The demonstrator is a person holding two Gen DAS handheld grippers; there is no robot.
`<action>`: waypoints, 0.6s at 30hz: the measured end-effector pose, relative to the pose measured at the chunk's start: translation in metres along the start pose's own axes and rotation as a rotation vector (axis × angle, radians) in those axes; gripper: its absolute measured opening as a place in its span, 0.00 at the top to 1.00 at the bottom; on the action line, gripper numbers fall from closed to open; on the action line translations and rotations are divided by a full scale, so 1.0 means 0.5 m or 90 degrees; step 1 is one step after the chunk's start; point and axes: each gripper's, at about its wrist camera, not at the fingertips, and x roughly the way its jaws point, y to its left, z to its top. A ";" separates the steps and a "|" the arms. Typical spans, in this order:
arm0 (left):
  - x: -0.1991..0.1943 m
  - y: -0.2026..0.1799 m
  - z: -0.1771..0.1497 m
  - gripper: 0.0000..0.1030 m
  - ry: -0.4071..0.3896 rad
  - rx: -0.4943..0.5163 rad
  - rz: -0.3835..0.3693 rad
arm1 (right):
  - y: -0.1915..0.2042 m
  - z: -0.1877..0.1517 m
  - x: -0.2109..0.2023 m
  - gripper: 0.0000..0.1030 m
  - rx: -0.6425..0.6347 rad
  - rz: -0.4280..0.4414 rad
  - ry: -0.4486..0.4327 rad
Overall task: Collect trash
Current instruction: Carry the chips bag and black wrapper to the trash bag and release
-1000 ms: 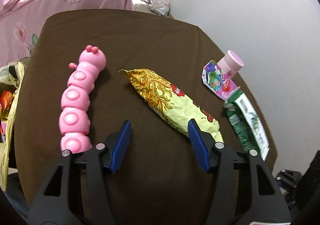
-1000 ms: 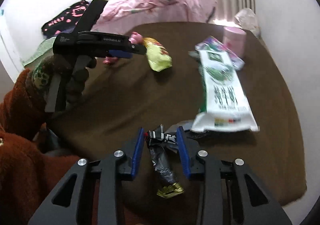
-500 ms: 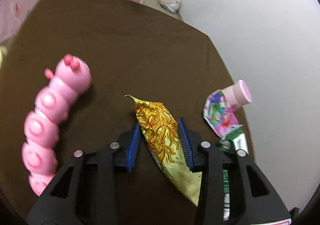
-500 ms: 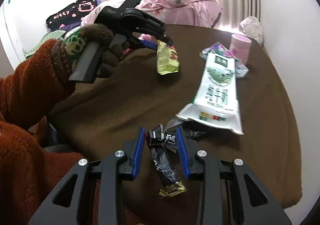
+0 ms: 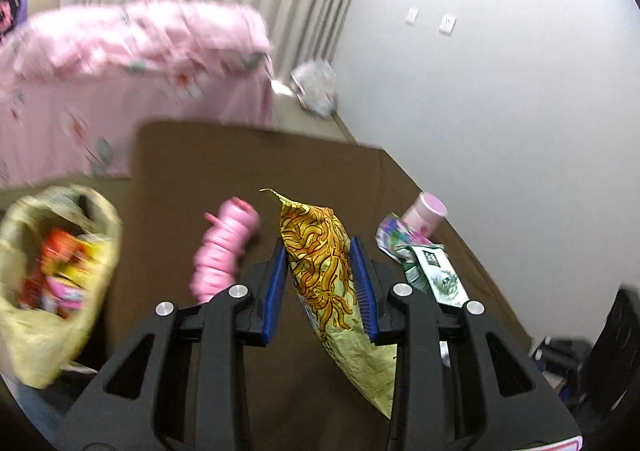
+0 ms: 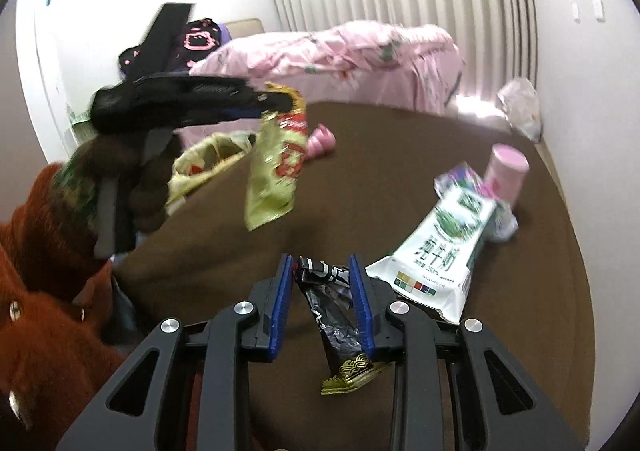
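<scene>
Trash bag (image 5: 48,315) open, wrappers inside; noodle packet (image 5: 320,263) in closing left tongs (image 5: 318,279)

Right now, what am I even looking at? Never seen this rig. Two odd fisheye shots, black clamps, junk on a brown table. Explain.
No robot here: a person holds a clamp-like tool in each hand, with a camera on each looking along its two blue-padded fingers. One picture is from the left tool, the other from the right.

The left hand-held gripper is closing on a yellow noodle packet, lifted clear of the brown table. The right hand-held gripper is closing on a crumpled black wrapper.

Still on the table: a pink caterpillar toy, a green and white carton, a colourful wrapper and a pink cup. A yellow bag with trash in it sits at the table's left edge.
</scene>
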 end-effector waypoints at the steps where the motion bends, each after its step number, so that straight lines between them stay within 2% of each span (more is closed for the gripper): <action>1: -0.030 0.005 0.000 0.71 -0.023 0.015 0.029 | 0.004 0.011 0.003 0.74 -0.004 0.001 -0.004; 6: -0.122 0.051 -0.009 0.71 -0.082 0.033 0.127 | 0.022 0.080 0.013 0.74 -0.009 0.034 -0.034; 9: -0.155 0.084 -0.021 0.71 -0.096 0.017 0.163 | 0.043 0.119 0.021 0.74 -0.016 0.058 -0.045; 14: -0.189 0.148 -0.031 0.71 -0.115 -0.022 0.213 | 0.077 0.169 0.068 0.74 -0.033 0.084 -0.025; 18: -0.211 0.214 -0.037 0.71 -0.129 -0.057 0.264 | 0.114 0.219 0.115 0.74 -0.076 0.106 -0.016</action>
